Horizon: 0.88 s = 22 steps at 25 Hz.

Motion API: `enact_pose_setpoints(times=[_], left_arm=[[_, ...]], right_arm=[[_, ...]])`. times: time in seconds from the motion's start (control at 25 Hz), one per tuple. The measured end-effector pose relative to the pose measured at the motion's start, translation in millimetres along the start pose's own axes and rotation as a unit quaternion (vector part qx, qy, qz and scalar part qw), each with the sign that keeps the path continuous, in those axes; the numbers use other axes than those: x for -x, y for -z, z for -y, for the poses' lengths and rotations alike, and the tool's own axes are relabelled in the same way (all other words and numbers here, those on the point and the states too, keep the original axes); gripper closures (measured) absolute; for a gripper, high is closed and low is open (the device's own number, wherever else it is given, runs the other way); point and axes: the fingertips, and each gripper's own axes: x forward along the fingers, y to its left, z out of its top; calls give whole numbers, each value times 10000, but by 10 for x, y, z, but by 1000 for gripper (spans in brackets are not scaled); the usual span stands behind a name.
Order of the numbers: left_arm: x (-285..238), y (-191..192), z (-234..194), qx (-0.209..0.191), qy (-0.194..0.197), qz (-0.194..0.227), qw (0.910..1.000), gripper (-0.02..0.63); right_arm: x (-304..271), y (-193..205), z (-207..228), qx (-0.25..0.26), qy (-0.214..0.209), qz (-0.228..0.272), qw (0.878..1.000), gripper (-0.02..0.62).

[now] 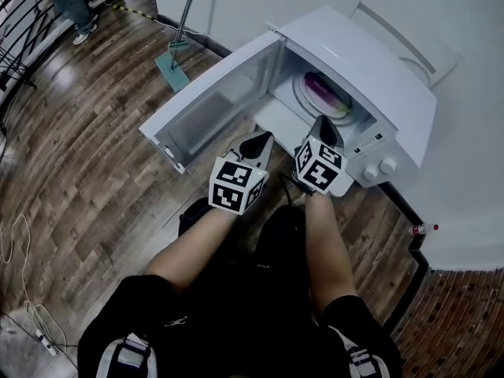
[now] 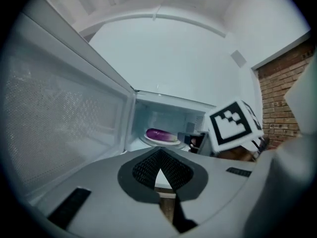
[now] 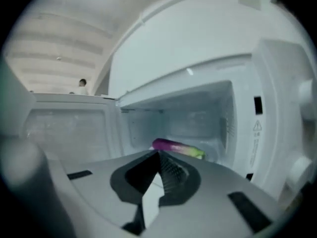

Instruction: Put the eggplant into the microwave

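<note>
Microwave [image 1: 370,61]: white, door [image 1: 209,109] swung fully open to the left, cavity exposed.
Eggplant [image 1: 324,90]: inside the cavity, lying on its side on the white plate [image 1: 299,97]; purple body with a green end; no gripper touching it.
Left gripper [image 1: 268,138]: jaws together at the tips, nothing between them; held in front of the opening, beside the door's inner face, pointing at the cavity.
Right gripper [image 1: 324,121]: jaws closed, nothing between them; tips at the mouth of the cavity, short of the eggplant.
Spacing: the two grippers sit side by side, close but apart.
Controls: two knobs [image 1: 378,168] on the panel right of the opening.
Floor [image 1: 94,156]: wood boards; a mop [image 1: 175,53] lies behind the door.
</note>
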Motion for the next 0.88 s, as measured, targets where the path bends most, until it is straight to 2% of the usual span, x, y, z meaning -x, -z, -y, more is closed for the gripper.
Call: enact_pose_setpoints(times=[0.12,0.2,0.32,0.44,0.56,0.68,0.76,0.88], left_arm=[[-45,-95,64,70,112,70,9999,607],[-74,-139,98,27,160,95,9998,607],[-116,-268,151,48,246,215,9995,607],[-104,-626,236,88,322,494,9982,607],[-47,-1079,369,-161,300,530,9980,607],[-12,-1560,473,-418,237,263,9985,607],[36,-1928,531,-399,228,60,9989,607],[170,-2642,649,-391,206,-52,9990,607]], right_arm=[[277,-138,-222,915,-454,593,9930,583],[411,-266,-257,1173,-574,949,9869,583],[542,-493,-200,970,-667,1334,9840,583],[644,-777,-166,699,-712,1521,9833,583],[765,-1161,-195,644,-719,1525,9836,583],[903,-1691,-240,738,-550,1348,9866,583],[1009,-2063,-289,656,-516,1114,9903,583],[1179,-2702,-353,277,-603,787,9947,583]])
